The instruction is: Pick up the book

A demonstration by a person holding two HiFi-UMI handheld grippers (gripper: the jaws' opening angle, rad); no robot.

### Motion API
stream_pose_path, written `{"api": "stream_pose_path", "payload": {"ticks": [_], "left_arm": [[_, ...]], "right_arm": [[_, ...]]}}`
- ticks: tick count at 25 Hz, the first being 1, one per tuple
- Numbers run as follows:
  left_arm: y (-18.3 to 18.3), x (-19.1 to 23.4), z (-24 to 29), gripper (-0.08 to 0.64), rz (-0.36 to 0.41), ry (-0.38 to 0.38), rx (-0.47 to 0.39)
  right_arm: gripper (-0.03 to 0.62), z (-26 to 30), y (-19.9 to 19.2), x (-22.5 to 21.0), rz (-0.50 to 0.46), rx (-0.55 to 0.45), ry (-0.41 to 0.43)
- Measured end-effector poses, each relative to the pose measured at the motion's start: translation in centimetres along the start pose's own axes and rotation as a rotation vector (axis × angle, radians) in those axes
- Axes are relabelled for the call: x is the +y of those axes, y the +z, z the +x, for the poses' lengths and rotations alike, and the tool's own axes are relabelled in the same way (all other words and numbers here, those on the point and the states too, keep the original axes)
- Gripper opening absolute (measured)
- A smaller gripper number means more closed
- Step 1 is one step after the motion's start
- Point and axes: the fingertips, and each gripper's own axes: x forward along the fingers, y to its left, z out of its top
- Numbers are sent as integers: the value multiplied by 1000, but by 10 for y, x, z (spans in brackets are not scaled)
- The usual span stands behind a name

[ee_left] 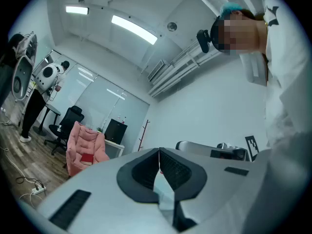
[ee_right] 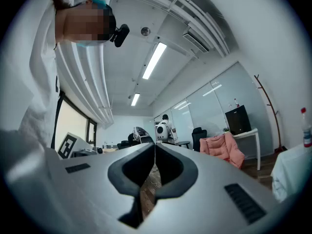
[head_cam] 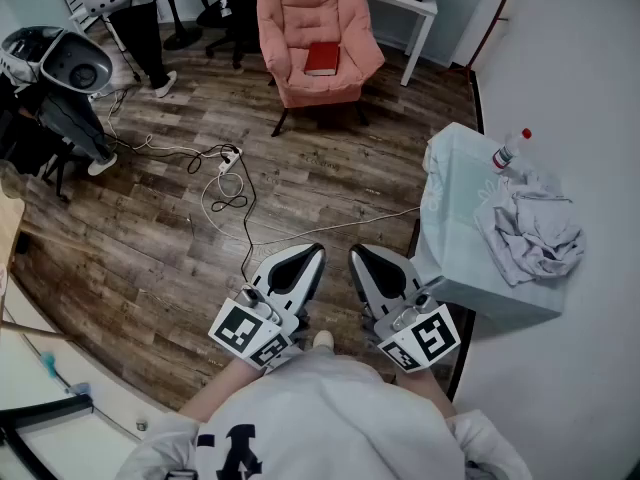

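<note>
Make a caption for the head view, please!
Left gripper and right gripper, both shut, point toward the red book on the pink armchair.

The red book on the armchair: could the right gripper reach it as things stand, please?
Probably not yet: the book lies on the armchair seat across the floor, while the right gripper sits shut near the person's body. Only loose cables lie between.

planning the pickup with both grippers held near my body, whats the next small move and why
Probably step forward toward the pink cushioned armchair: the thin red book lies on its seat, far across the wooden floor, while the left gripper and right gripper are held close to the body, both shut and empty.
</note>
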Motion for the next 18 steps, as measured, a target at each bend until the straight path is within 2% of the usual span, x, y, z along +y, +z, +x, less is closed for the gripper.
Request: {"api": "stream_pose_path", "payload": {"ticks": [7,18], "left_arm": [[-4,-6,4,6,4,10,-9],[-7,-10,11,6,6,20,-9]], "right_arm": [[31,-7,-2,-1,-48,16,11],[31,-12,1,-5,-62,-9,32]]}}
